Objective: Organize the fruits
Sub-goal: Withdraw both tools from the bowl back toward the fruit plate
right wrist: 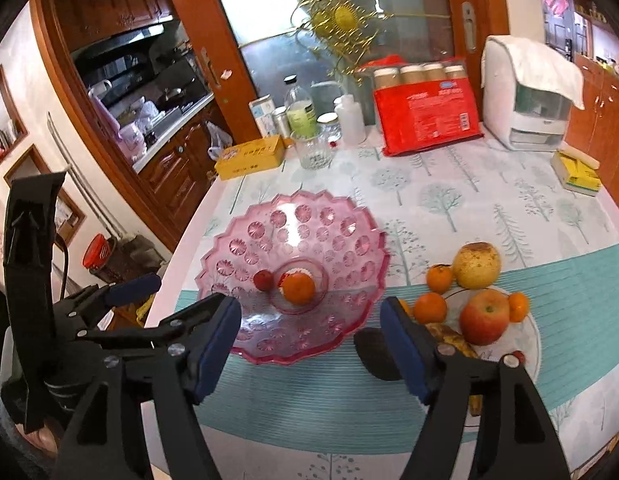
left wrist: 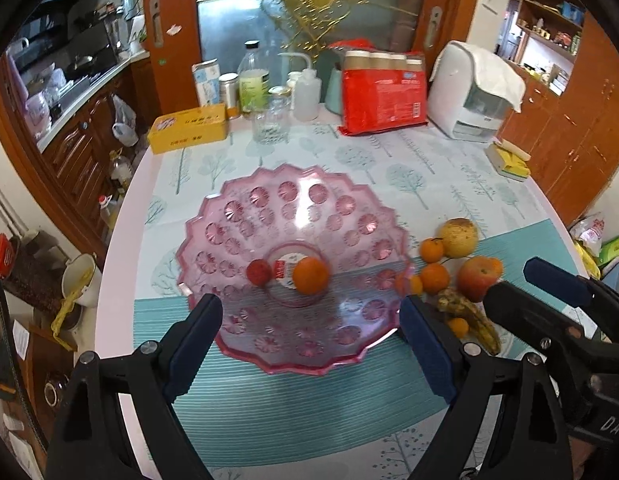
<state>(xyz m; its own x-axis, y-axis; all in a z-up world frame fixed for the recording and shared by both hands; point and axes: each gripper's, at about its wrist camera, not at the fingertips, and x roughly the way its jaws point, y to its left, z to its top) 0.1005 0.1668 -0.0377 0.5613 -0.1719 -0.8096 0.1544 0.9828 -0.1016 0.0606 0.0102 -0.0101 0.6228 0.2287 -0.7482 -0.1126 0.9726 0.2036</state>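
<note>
While both tongs, left tongs [left wrist: 309, 344] and right tongs [right wrist: 311, 344], gape wide and empty, striped tabletop [left wrist: 309, 408] lies bare beneath. Scalloped pink glass bowl [left wrist: 229, 216] cradles a smooth round orange [left wrist: 310, 275]

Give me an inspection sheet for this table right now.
Surface: table with tree-print cloth.
Job's things: pink bowl holds an orange and a small red fruit; apple, pear, more oranges, banana on a clear plate beside it.
Clutter: yellow box, bottles, glass, red pack, white appliance.
Grippers: left gripper and right gripper, jaws open, empty.
Cables: nothing seen.
Surroundings: kitchen, wooden cabinets.
</note>
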